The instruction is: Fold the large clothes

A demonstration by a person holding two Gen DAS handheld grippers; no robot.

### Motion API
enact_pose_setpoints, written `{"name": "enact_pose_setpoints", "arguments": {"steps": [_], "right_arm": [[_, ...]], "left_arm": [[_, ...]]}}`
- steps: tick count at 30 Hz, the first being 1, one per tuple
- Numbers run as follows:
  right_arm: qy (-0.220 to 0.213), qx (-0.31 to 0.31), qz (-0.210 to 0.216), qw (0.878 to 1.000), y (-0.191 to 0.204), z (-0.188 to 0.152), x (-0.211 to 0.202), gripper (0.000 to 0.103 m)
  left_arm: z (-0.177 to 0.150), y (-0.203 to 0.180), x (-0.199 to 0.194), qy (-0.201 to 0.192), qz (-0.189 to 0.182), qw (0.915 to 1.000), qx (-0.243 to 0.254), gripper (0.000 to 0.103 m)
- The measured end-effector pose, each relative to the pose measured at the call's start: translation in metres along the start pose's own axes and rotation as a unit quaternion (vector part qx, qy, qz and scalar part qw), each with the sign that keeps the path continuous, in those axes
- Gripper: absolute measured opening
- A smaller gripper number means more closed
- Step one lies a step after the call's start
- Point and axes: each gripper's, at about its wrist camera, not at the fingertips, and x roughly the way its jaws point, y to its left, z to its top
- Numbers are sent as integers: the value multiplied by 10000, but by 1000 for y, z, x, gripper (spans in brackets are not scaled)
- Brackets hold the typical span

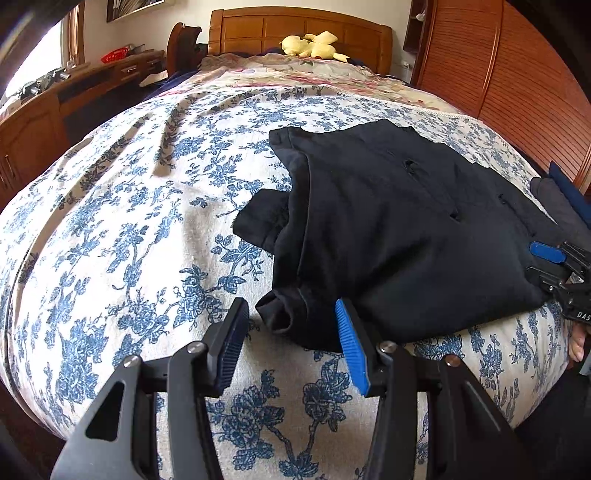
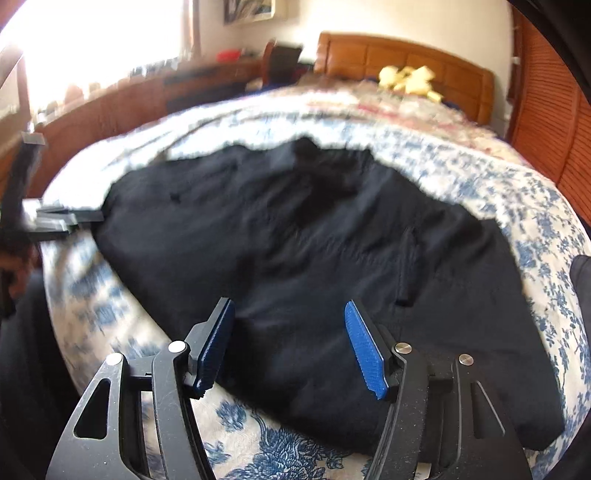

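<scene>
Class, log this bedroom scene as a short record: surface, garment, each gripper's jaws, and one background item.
surface: bed with blue floral bedspread
garment: black garment, partly folded, lying flat on the bedspread
left gripper: jaws open at the garment's near corner, pads not pressing the cloth
right gripper: jaws open over the garment's near edge, gripping nothing
background: yellow plush toy by the wooden headboard

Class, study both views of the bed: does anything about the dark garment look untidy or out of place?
Yes. The black garment is not squarely folded: a bunched sleeve or flap sticks out from its left side onto the floral bedspread.
</scene>
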Motion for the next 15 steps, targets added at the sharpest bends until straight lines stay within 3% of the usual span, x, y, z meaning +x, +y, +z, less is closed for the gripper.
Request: {"name": "enact_pose_setpoints", "arguments": {"steps": [5, 6, 9, 15], "right_arm": [[24, 31, 21, 10000, -3, 1, 2, 64], [27, 18, 16, 10000, -3, 2, 3, 64], [43, -25, 8, 10000, -5, 2, -1, 64], [-117, 305, -288, 9991, -38, -6, -27, 64]], "left_arm": [[4, -12, -2, 13, 73, 9996, 272, 25], [6, -14, -4, 1, 54, 9995, 303, 8], [15, -21, -15, -60, -84, 9992, 384, 5], [66, -63, -63, -698, -290, 9946, 718, 2]]}}
